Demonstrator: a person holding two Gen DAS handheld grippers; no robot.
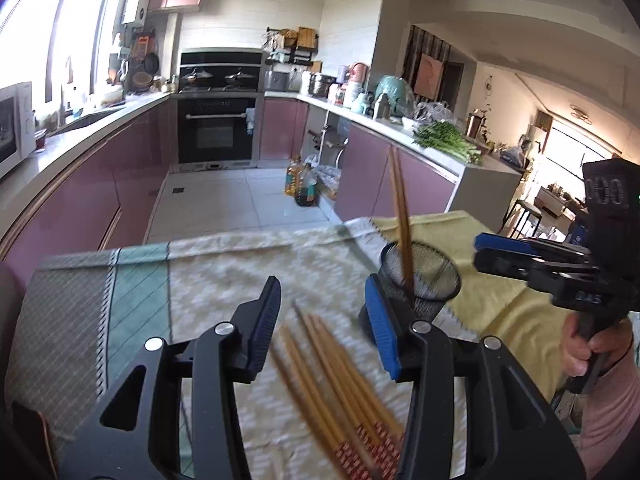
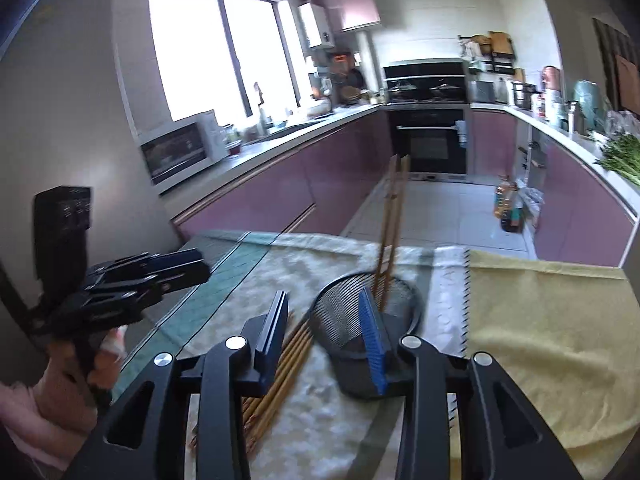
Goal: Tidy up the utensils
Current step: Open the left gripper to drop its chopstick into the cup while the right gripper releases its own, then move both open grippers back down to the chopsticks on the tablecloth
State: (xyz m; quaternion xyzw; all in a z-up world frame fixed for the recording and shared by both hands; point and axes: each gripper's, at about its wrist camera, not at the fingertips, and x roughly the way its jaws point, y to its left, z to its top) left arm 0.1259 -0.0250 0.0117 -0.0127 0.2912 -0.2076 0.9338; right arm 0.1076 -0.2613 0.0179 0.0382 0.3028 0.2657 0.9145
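Several wooden chopsticks (image 1: pixel 336 380) with red patterned ends lie in a loose pile on the patterned cloth (image 1: pixel 224 272). My left gripper (image 1: pixel 324 300) hovers just above their tips, open, with nothing between its pads. To the right stands a black mesh cup (image 1: pixel 434 276) with two chopsticks (image 1: pixel 400 208) upright in it. My right gripper (image 1: pixel 478 250) hangs to the right of the cup, held by a hand. In the right wrist view, the right gripper (image 2: pixel 324 308) is open and empty. The mesh cup (image 2: pixel 340 320) sits just ahead, the chopstick pile (image 2: pixel 280 376) lower left, the left gripper (image 2: pixel 204 266) further left.
A yellow towel (image 2: pixel 540 320) covers the table's right part, and a green striped cloth (image 1: pixel 136 280) its left. Beyond the far table edge are the tiled floor, oil bottles (image 1: pixel 304 188), purple cabinets and an oven (image 1: pixel 218 128). A microwave (image 2: pixel 176 152) stands on the left counter.
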